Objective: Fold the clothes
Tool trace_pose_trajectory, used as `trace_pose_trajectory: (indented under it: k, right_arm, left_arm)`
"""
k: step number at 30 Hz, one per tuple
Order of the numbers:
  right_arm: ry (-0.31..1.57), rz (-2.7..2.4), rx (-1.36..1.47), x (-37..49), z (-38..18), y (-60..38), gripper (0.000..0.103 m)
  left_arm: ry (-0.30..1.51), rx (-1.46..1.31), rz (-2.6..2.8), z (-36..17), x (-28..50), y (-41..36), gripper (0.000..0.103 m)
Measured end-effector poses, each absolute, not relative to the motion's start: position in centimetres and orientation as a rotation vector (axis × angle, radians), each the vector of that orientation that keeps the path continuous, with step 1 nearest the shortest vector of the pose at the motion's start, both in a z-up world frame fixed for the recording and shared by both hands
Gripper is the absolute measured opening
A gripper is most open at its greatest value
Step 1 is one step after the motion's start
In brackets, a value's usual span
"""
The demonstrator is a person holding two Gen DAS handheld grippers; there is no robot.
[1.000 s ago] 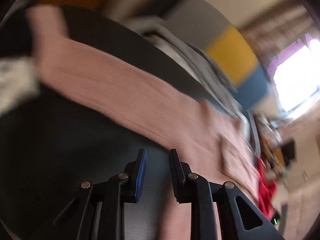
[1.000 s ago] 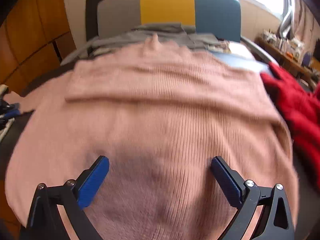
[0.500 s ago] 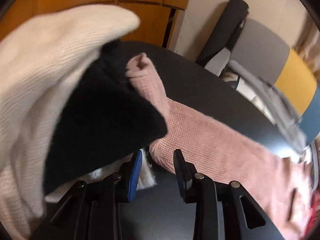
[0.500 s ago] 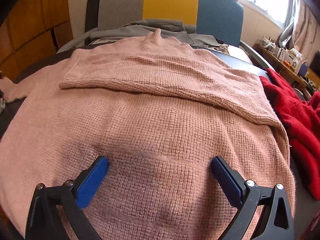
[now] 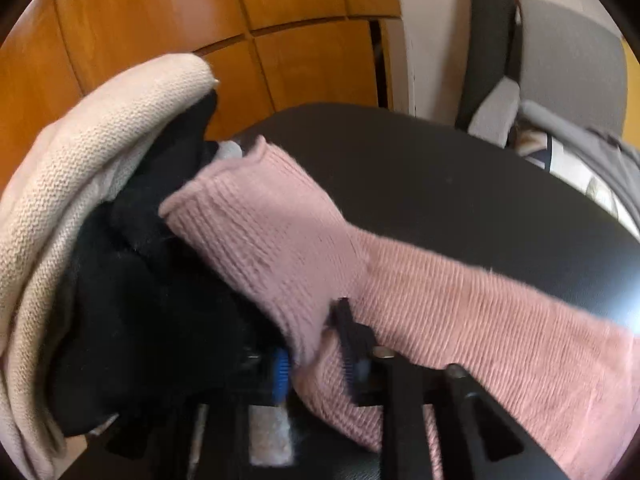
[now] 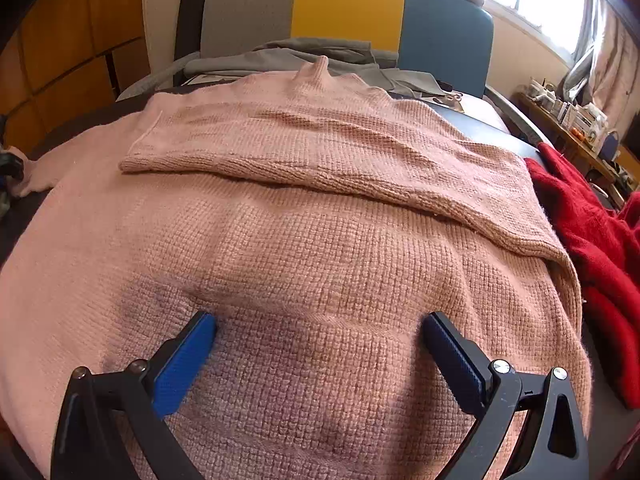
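A pink knit sweater [image 6: 320,240] lies flat on the dark table, its right sleeve folded across the chest. My right gripper [image 6: 318,332] is wide open, its fingers resting on the lower body of the sweater. In the left wrist view the sweater's left sleeve [image 5: 400,280] stretches across the black table [image 5: 460,184], its cuff lying against a pile of clothes. My left gripper [image 5: 314,344] has the cuff end of the sleeve between its two fingers, with a small gap still showing.
A pile of cream [image 5: 60,208] and black [image 5: 132,288] garments sits left of the sleeve. A red sweater [image 6: 592,232] lies at the right. Grey clothes [image 6: 312,56] lie on a grey, yellow and blue chair [image 6: 348,4] behind. Wooden panels [image 5: 200,20] stand to the left.
My left gripper swung left along the sleeve to its cuff and moved in around it. The right gripper stayed open on the sweater body.
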State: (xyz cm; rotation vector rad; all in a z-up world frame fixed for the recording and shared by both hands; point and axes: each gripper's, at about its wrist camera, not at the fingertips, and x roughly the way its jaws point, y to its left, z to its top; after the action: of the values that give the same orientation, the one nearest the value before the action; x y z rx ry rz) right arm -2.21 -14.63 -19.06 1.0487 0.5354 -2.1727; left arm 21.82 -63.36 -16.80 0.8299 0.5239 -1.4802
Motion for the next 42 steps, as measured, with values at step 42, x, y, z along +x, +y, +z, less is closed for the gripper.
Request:
trace_pose_trajectory:
  k: [42]
  right_arm:
    - [0.531, -2.181, 1.031, -2.0, -19.1, -14.3, 0.103]
  left_arm:
    - [1.031, 0.458, -1.789, -17.3, 31.4, -57.2, 0.033]
